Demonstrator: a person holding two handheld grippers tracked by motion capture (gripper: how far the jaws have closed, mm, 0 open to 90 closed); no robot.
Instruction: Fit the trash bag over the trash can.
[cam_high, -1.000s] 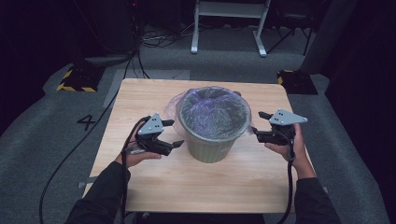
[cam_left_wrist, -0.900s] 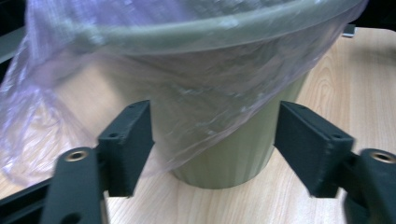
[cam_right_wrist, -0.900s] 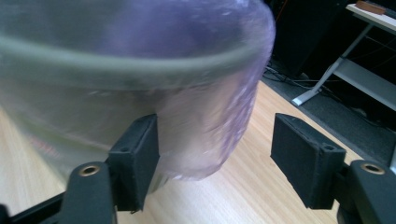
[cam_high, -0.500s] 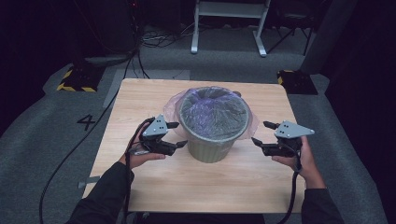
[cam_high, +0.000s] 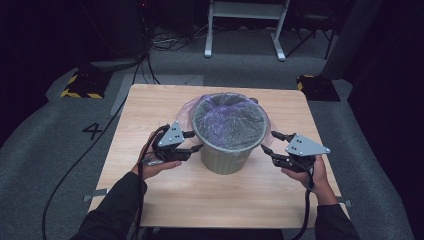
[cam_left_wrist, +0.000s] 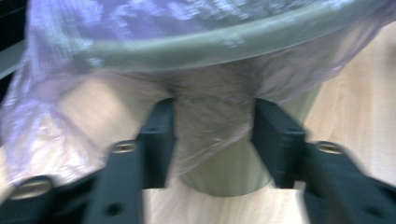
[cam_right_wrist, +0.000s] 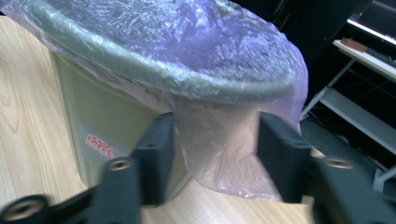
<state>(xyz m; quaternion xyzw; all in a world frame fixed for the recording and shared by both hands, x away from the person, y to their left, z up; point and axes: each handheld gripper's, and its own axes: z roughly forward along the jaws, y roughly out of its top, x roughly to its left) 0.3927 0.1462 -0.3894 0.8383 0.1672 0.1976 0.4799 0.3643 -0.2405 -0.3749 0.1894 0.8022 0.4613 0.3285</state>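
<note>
A grey-green bin (cam_high: 226, 155) stands mid-table, lined with a thin purple plastic bag (cam_high: 227, 117) folded over its rim. My left gripper (cam_high: 195, 141) is open at the bin's left side, just under the rim. On the bin's right, my right gripper (cam_high: 269, 141) is open too. In the left gripper view the hanging bag edge (cam_left_wrist: 210, 135) lies between the spread jaws of my left gripper (cam_left_wrist: 212, 123), with the bin wall (cam_left_wrist: 224, 175) behind. In the right gripper view the bag skirt (cam_right_wrist: 219, 149) hangs between the parted jaws of my right gripper (cam_right_wrist: 215, 135), beside the bin wall (cam_right_wrist: 107, 112).
The wooden table (cam_high: 200, 200) has bare room in front of and behind the bin. On the grey floor to the left is a painted "4" (cam_high: 93, 130) and a yellow-black striped block (cam_high: 80, 85). A white frame (cam_high: 245, 30) and cables lie beyond.
My right gripper dropped lower and back toward the person, then edged in to the bin. My left gripper slid right, closer to the bin's rim. The bin stayed put.
</note>
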